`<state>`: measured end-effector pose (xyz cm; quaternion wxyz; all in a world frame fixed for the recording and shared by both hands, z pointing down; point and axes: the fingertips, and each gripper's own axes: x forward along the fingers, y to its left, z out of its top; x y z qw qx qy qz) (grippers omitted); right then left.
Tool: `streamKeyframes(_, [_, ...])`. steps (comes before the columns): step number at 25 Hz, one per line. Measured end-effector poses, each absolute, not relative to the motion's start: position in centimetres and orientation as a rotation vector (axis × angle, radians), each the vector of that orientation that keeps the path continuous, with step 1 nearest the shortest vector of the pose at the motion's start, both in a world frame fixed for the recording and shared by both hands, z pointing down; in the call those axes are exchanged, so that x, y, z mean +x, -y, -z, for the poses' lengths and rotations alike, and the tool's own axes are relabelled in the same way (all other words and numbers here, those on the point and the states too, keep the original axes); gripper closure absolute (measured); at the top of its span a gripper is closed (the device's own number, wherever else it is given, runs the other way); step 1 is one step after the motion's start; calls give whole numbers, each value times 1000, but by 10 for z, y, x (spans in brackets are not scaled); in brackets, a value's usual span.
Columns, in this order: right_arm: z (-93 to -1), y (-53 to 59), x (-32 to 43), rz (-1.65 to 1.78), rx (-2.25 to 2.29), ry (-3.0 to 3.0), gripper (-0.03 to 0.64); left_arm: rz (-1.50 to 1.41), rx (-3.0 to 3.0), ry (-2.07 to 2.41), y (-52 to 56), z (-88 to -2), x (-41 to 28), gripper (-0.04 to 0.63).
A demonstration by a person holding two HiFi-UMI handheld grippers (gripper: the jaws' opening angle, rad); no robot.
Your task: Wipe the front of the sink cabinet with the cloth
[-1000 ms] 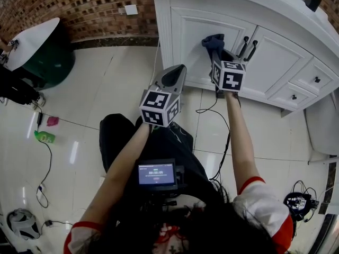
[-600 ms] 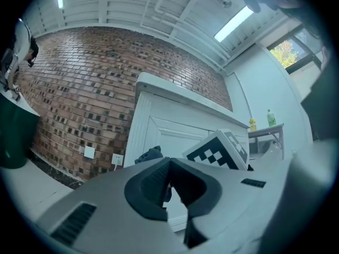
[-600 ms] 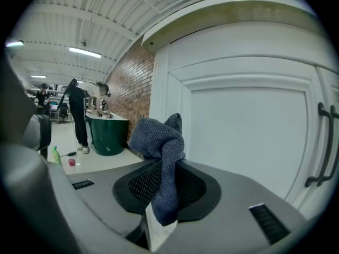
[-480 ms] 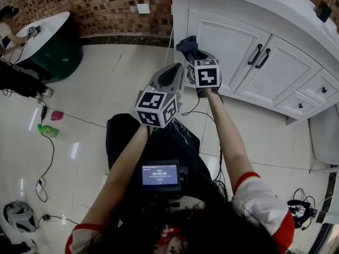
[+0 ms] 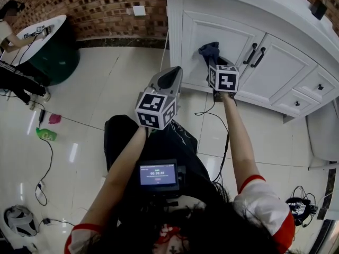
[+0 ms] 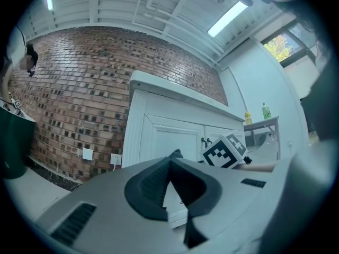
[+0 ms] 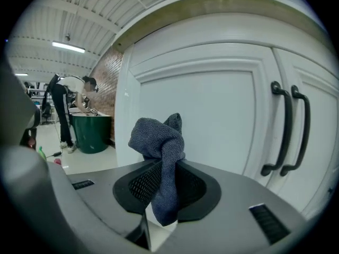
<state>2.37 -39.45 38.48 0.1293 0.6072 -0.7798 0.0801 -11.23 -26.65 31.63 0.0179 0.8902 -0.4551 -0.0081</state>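
Note:
The white sink cabinet (image 5: 228, 33) fills the upper right of the head view. My right gripper (image 5: 214, 58) is shut on a dark blue cloth (image 5: 208, 48) and holds it against the left door, left of the two black handles (image 5: 254, 55). In the right gripper view the bunched cloth (image 7: 159, 142) sticks up between the jaws of the right gripper (image 7: 161, 168), close to the door panel (image 7: 212, 110). My left gripper (image 5: 170, 77) hovers lower left of it, off the cabinet, shut and holding nothing. The left gripper view shows that left gripper (image 6: 170, 165) facing the cabinet.
Drawers (image 5: 312, 86) continue the cabinet to the right, with a white seat (image 5: 323, 126) beside them. A brick wall (image 5: 95, 4) runs behind. At left stand a green bin (image 5: 53, 57) and a person (image 5: 10, 20). Cables (image 5: 45, 157) and a green bottle (image 5: 45, 136) lie on the tiled floor.
My right gripper swept the cloth left to the door's left edge, then back right toward the middle of the door. The left gripper stayed put.

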Motion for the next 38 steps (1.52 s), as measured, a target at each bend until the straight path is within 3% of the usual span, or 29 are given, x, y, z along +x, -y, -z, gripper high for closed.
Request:
streamKeyframes(17, [-426, 355, 164, -319, 1938, 2056, 529, 57, 2774, 1301, 262, -329, -59, 560])
streamKeyframes(38, [-428, 392, -63, -280, 1584, 2352, 529, -4, 2759, 1427, 253, -335, -124, 560])
